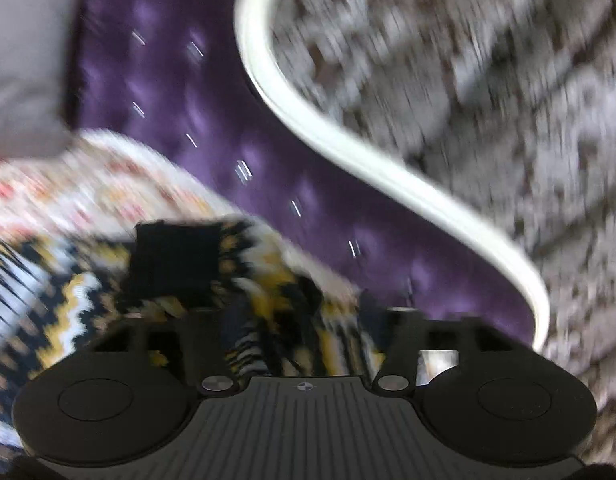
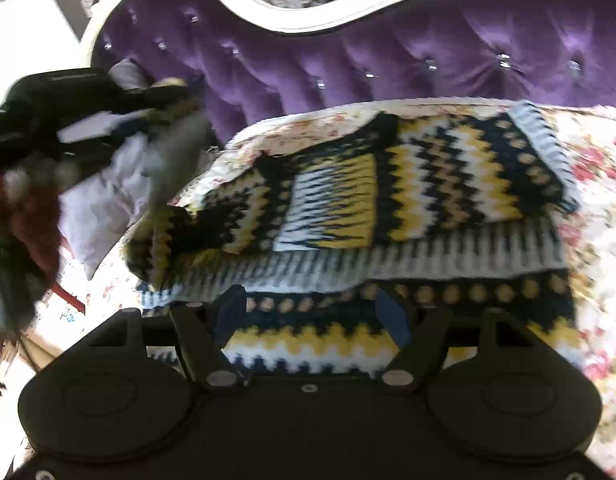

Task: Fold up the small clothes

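A: Where is the sweater [image 2: 408,184]?

B: It lies on the bed [image 2: 600,208]. The bed has a cover with flowers on it. The sweater has zigzags in yellow, white and black. Part of it is folded over itself.

A: What does the right gripper [image 2: 314,312] do?

B: Its two fingers are spread wide apart. The near edge of the sweater shows between them. I cannot tell if the fingers touch the knit. They do not pinch it.

A: And the left gripper [image 1: 303,316]?

B: The picture from that side is very blurry. Its fingers are apart too, and sweater cloth [image 1: 267,304] is bunched up between them. A dark finger pad [image 1: 175,264] sits against the knit on the left. I cannot tell if the gripper is squeezing the cloth or is just beside it.

A: Can you see the left gripper from the other side?

B: Yes, the right camera shows it at the far left, dark and blurry [image 2: 55,108]. It is up near the sweater's sleeve end [image 2: 155,248], by a white pillow [image 2: 107,204].

A: What is behind the bed?

B: A purple headboard [image 2: 388,52] with little shiny buttons and a wavy white rim. Behind that is a wall [image 1: 468,60] with a gray and brown pattern.
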`<state>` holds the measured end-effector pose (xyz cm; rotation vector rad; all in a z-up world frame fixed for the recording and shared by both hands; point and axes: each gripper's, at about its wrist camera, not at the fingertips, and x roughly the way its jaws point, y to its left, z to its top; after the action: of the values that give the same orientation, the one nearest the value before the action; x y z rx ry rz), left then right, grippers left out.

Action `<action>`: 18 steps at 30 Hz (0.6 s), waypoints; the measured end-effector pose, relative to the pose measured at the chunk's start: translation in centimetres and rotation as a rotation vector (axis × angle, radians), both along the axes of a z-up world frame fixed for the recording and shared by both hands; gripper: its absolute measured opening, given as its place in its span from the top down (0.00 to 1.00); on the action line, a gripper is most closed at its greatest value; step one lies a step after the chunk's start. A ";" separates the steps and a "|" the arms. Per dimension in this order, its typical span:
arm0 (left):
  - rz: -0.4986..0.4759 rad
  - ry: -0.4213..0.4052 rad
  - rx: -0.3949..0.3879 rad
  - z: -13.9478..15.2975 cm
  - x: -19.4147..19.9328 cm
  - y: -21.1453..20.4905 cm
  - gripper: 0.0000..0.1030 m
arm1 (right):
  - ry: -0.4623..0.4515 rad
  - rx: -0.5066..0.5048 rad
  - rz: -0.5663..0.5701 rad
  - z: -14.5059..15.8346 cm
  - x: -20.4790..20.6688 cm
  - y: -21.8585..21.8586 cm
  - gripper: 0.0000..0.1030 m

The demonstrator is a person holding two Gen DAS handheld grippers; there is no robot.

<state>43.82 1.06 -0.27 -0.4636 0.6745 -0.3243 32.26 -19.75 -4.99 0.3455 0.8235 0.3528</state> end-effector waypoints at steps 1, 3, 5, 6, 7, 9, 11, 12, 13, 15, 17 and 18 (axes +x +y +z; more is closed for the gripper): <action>-0.024 0.000 0.011 -0.4 -0.3 -0.7 0.33 | 0.003 0.000 -0.007 -0.1 -0.1 -0.3 0.28; -0.062 -0.015 0.052 -0.9 -1.1 -2.0 0.32 | 0.011 -0.002 -0.019 -0.3 -0.1 -1.0 0.28; -0.103 -0.039 0.096 -0.7 -1.9 -2.6 0.27 | 0.015 -0.006 -0.026 -0.3 -0.2 -1.4 0.28; -0.109 -0.058 0.116 -0.4 -2.4 -2.7 0.26 | 0.015 -0.011 -0.029 -0.3 -0.3 -1.5 0.28; -0.106 -0.081 0.138 -0.2 -3.0 -2.1 0.26 | 0.014 -0.015 -0.031 -0.2 -0.4 -1.6 0.28; -0.084 -0.114 0.188 0.2 -4.1 -0.6 0.25 | 0.015 -0.021 -0.036 -0.1 -0.3 -1.7 0.28; -0.020 -0.120 0.262 0.3 -4.8 1.5 0.25 | 0.013 -0.028 -0.044 0.0 -0.1 -1.7 0.28; 0.021 -0.114 0.297 0.1 -5.0 2.7 0.25 | 0.011 -0.031 -0.047 0.1 0.1 -1.7 0.28; 0.064 -0.098 0.332 -0.4 -5.2 4.0 0.25 | 0.010 -0.033 -0.051 0.2 0.3 -1.7 0.28; 0.147 -0.068 0.372 -1.6 -5.5 6.9 0.25 | 0.006 -0.039 -0.058 0.4 0.8 -1.5 0.27; 0.190 -0.024 0.402 -2.9 -5.4 8.8 0.25 | 0.001 -0.049 -0.060 0.6 1.4 -1.0 0.27; 0.194 0.006 0.421 -3.6 -5.1 9.5 0.25 | -0.001 -0.058 -0.059 0.7 1.7 -0.7 0.26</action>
<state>38.75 10.56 -3.88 -0.1251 0.6768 0.0062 34.00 -20.44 -4.29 0.3151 0.8190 0.2740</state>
